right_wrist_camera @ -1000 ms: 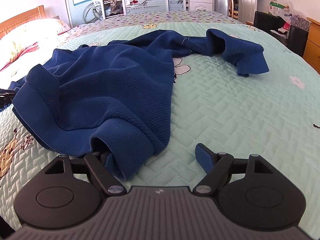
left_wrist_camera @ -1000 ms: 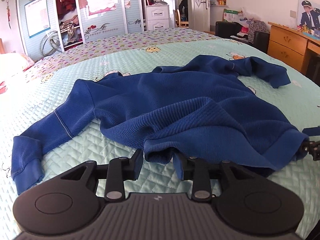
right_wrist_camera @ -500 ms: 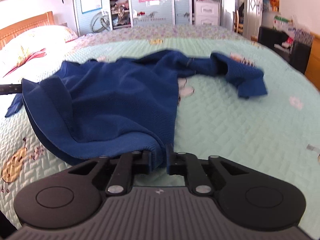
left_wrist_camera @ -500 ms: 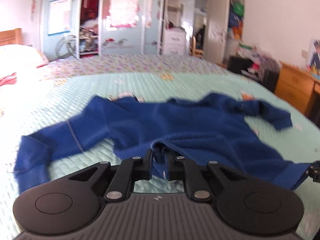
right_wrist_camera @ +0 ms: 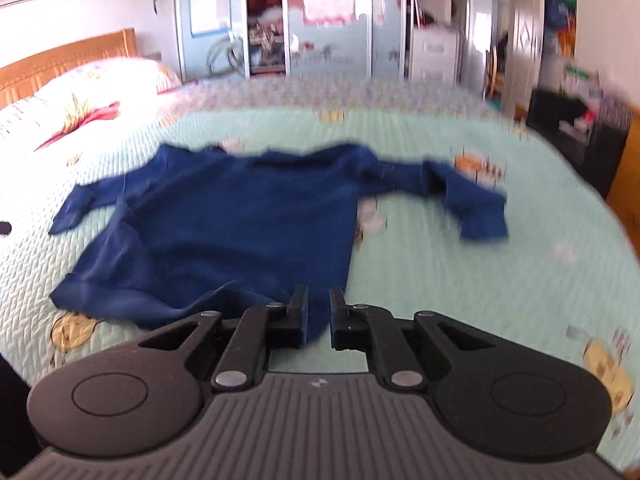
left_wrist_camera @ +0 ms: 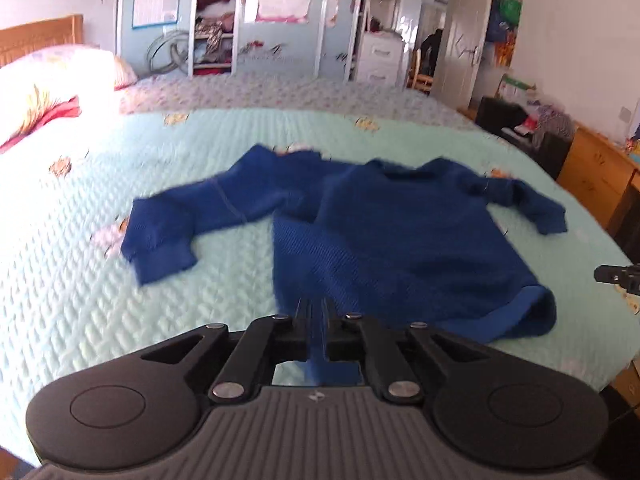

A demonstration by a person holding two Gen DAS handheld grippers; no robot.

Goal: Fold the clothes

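Observation:
A blue knit sweater (left_wrist_camera: 400,232) lies stretched over the mint quilted bed (left_wrist_camera: 120,280), sleeves out to both sides, hem toward me. My left gripper (left_wrist_camera: 318,312) is shut on the sweater's left hem corner, lifted off the quilt. In the right wrist view the same blue sweater (right_wrist_camera: 240,232) hangs from my right gripper (right_wrist_camera: 318,304), which is shut on the right hem corner. The right gripper's tip (left_wrist_camera: 616,276) shows at the left view's right edge. Both views are blurred by motion.
Pillows (left_wrist_camera: 48,92) and a wooden headboard (right_wrist_camera: 64,60) sit at the left. A wooden dresser (left_wrist_camera: 600,176) and black boxes (left_wrist_camera: 504,120) stand to the right of the bed. Wardrobes (left_wrist_camera: 256,20) fill the far wall.
Both grippers closed on the hem corners, then rose and pulled back. The crumpled sweater has been drawn out flatter along the bed.

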